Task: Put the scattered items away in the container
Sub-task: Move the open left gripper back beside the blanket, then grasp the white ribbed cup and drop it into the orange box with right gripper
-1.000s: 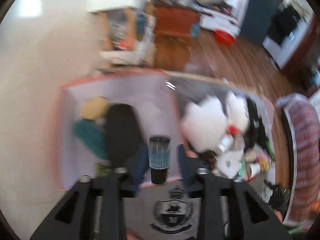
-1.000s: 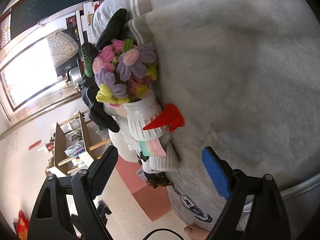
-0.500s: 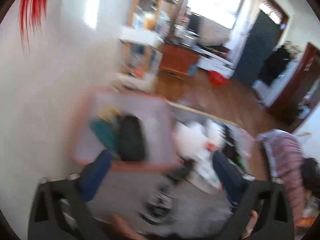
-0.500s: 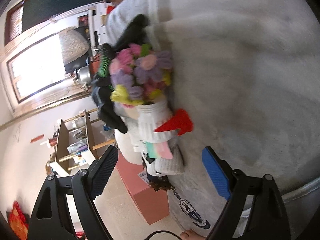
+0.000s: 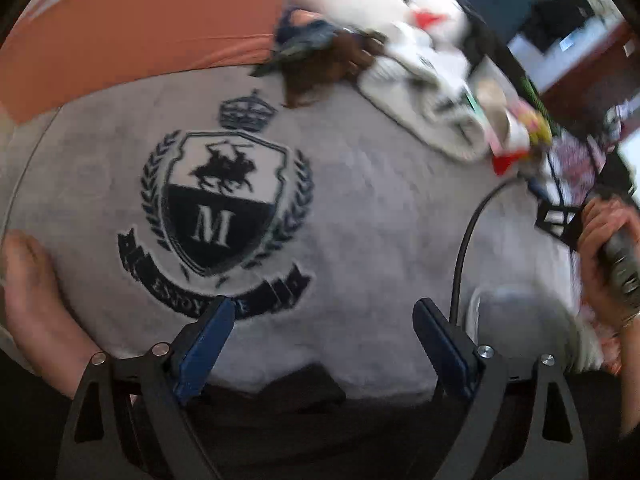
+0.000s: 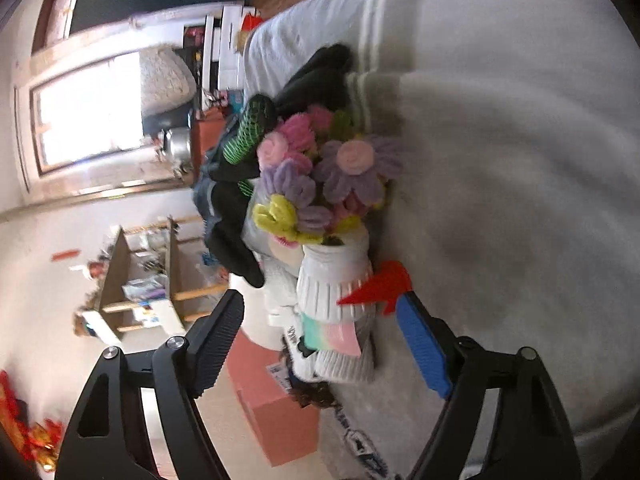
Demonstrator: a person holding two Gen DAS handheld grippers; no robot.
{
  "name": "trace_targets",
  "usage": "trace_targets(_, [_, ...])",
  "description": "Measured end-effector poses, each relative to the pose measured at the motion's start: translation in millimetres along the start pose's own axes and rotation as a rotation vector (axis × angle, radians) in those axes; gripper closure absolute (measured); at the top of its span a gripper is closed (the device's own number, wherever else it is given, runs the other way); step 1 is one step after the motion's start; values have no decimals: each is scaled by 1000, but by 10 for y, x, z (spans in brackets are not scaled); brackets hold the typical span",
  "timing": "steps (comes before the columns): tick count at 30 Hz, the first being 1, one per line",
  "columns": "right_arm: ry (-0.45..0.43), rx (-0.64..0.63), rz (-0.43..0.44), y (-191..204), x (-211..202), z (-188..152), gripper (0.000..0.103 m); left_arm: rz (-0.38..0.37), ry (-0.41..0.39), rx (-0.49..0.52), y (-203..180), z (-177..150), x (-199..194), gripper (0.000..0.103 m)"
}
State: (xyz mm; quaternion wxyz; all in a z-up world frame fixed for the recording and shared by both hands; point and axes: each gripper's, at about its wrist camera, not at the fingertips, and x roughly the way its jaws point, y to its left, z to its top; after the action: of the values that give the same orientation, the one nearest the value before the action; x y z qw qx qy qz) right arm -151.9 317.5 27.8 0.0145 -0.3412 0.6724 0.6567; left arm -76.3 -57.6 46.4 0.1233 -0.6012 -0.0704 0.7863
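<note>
Our left gripper (image 5: 322,336) hangs over the grey blanket (image 5: 360,208) with nothing between its jaws, which are closing; our right gripper (image 6: 320,338) faces the pile (image 6: 320,240), its jaws also closing, wide apart and empty. The pile lies on the blanket beside the pink box (image 6: 276,412), which we take for the container. Risks: the cable (image 5: 464,240) may snag in the left jaws; the right pad (image 6: 422,346) sits near the red piece (image 6: 380,286) and may knock the flower pot (image 6: 332,292). The box interior is out of view; blur obscures the pile in the left view.
</note>
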Motion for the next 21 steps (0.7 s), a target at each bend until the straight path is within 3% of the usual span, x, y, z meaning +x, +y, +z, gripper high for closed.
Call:
trace_targets(3, [8,-71,-88,80,251,103,28,1,-9,-41,96,56,21,12])
trace_targets(4, [20,-95,-116,93,328,127,36,-3,10,-57,122,56,69,12])
trace_targets(5, [37,-122,-128,110,397,146,53,-3,26,-67,128,41,111,12])
trace_targets(9, [50,-148,-123,210,336,92,54,-10,46,-89,115,42,131,12])
trace_targets(12, [52,-174,-59,375,142,-58,54,-10,64,-92,125,2,159,12])
trace_targets(16, [43,-195,106,710,-155,-293,54,-36,46,-118,179,-13,93,12])
trace_targets(21, [95,-373,228,1638,-238,-920,54,-82,55,-185,298,-22,61,11])
